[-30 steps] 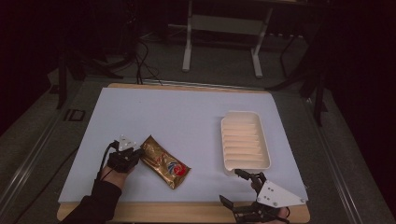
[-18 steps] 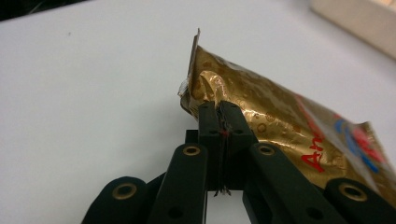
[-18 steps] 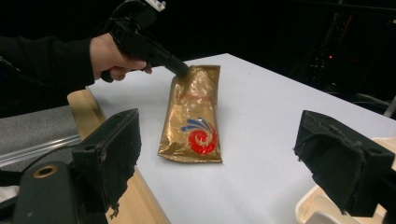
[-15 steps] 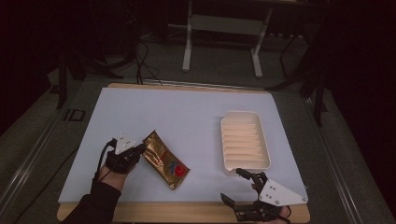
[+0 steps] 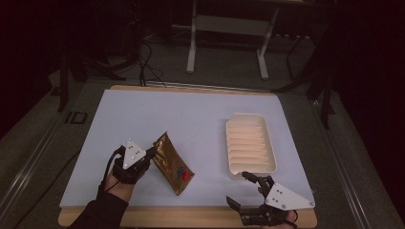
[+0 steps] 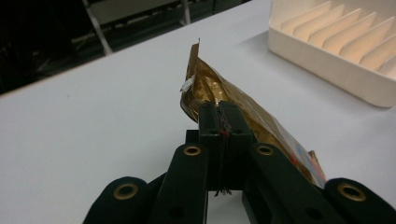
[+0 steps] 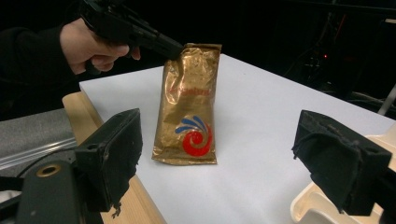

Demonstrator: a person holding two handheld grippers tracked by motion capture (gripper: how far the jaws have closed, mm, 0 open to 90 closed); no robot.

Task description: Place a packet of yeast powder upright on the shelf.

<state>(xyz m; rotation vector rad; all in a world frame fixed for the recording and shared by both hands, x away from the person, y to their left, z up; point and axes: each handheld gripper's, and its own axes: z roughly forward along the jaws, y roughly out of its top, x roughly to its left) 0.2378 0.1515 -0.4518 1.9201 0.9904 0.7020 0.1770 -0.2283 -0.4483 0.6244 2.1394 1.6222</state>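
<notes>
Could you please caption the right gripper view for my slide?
Left tool lifts a gold packet by its corner.

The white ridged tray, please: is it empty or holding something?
Empty: the white ridged tray shows only bare ridges, with the gold snack pouch outside it.

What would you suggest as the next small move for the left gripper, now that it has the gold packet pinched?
Probably lift a little more. The left gripper is shut on the gold packet near its top, while the bottom edge rests on the table. The white tray sits apart, and the right gripper waits open.
</notes>
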